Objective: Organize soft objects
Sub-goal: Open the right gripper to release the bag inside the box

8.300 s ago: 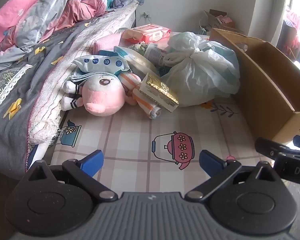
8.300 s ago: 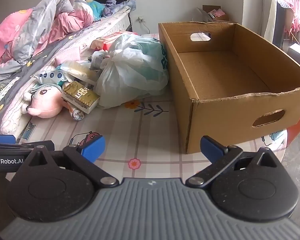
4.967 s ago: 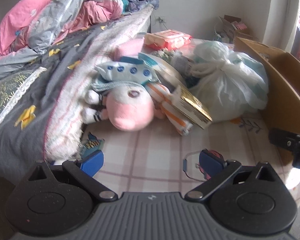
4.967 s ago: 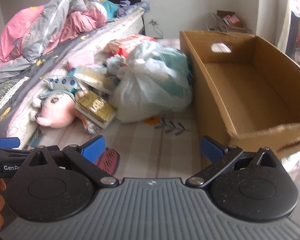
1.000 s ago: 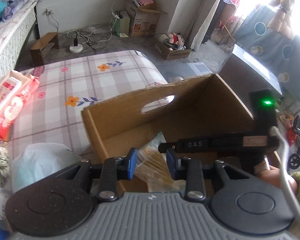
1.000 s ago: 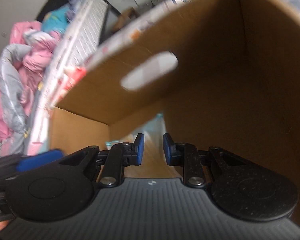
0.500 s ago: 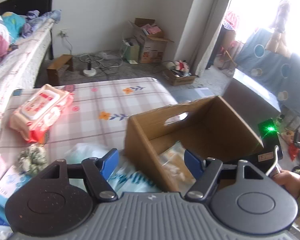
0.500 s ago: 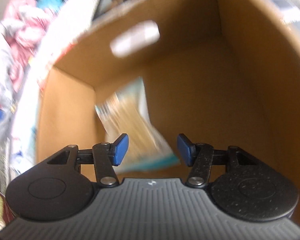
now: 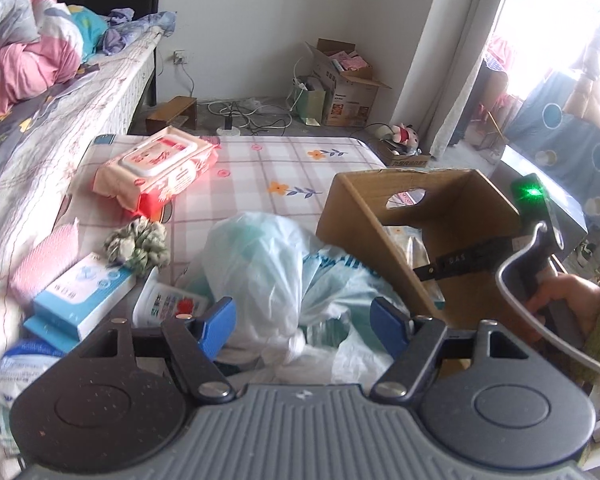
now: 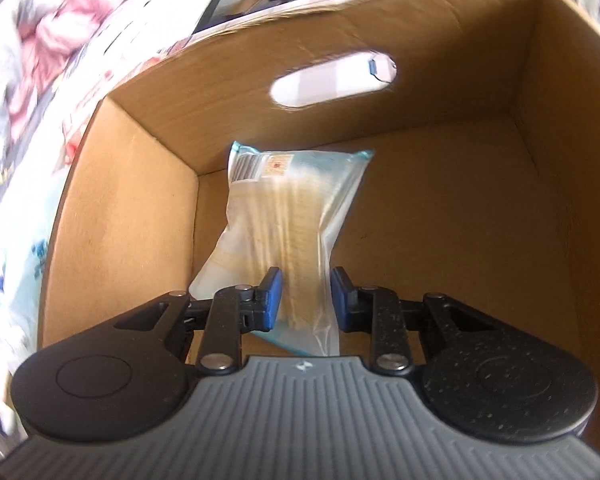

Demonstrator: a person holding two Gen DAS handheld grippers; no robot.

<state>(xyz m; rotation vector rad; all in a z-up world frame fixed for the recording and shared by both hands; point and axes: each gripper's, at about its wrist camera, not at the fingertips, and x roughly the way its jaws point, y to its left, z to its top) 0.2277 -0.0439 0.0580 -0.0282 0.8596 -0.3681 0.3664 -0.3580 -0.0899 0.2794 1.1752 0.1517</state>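
Note:
A clear packet of pale cotton pads [image 10: 292, 208] lies on the floor of the cardboard box [image 10: 132, 200], against its left wall. My right gripper [image 10: 306, 296] hovers over the packet's near end. Its jaws are closing, and the pads stand apart without pressing on the packet. In the left wrist view the same box [image 9: 360, 240] stands at the right of the mat. My left gripper [image 9: 304, 320] is open above a knotted white plastic bag [image 9: 268, 264], with nothing gripped.
A pack of wet wipes [image 9: 156, 168], a green scrunchie [image 9: 138, 244], a blue-and-white carton [image 9: 80, 296], a white tube [image 9: 164, 300] and a pink pad [image 9: 44, 268] lie left of the bag. The bed runs along the left. A person's hand [image 9: 560, 296] holds the right gripper beside the box.
Both grippers let go of the packet, which now lies in the box. My left gripper opened and drew back left over the plastic bag. The right one opened, then narrowed.

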